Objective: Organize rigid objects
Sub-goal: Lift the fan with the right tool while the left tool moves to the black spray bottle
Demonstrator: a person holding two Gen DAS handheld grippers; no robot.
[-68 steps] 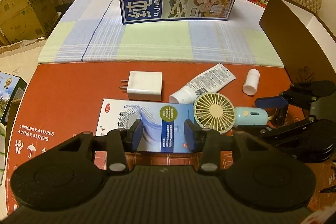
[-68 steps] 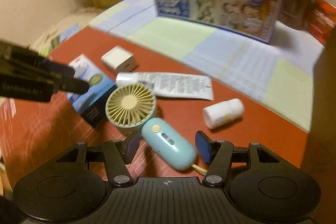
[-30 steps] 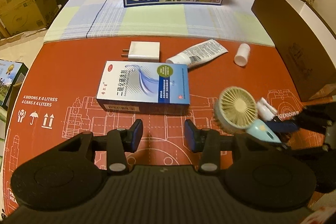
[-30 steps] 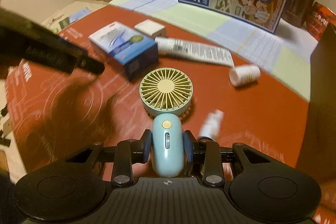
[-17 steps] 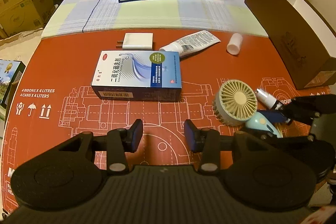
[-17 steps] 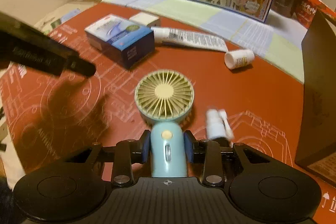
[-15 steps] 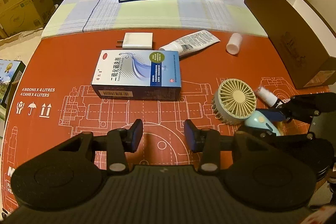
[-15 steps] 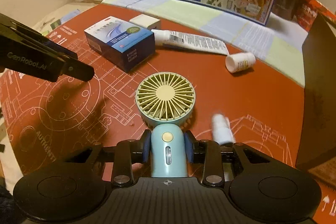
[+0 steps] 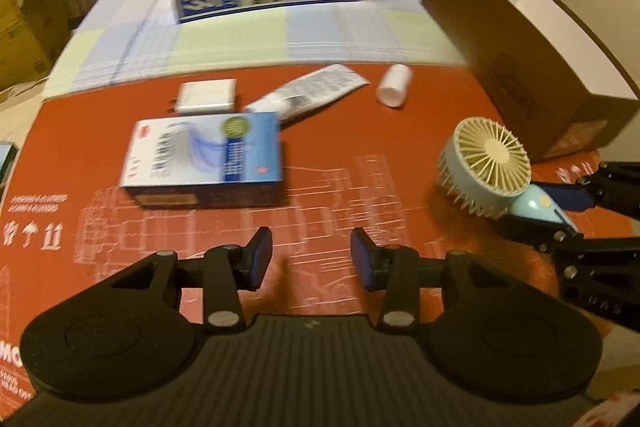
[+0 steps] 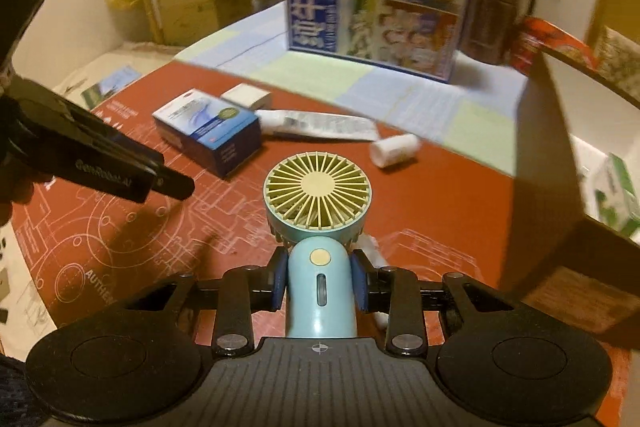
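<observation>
The handheld fan (image 10: 318, 203) is clamped by its pale blue handle in the right gripper (image 10: 319, 281), whose jaws are drawn in narrow, with both blue pads pressed flat against the handle's sides. The fan's long axis is seen to run straight out along the gripper's fingers, the round yellow grille leading and the handle's butt tucked back toward the gripper body. The fan appears to be carried clear of the red mat (image 10: 132, 223) rather than resting on it, though the gap beneath cannot be judged for certain.

The relation on which the coming move is judged to turn is that between the fan and the brown cardboard box (image 10: 560, 163), which stands open just to the right of the fan's head. Its near wall rises beside the grille, and something green and white is already seen inside it. If the box is the intended place, the fan would have to be lifted over that wall and swung right, grille first.

The left gripper (image 9: 311, 259) is held over the bare mat with its jaws partly open and nothing between them. The blue medicine box (image 9: 204, 157) lies ahead of it and a little to its left, its long side across the fingers; farther back lie the white charger (image 9: 206, 95), the tube (image 9: 308, 93) and the small white bottle (image 9: 394, 89). These are nearer the left gripper than the right, which is already occupied.
</observation>
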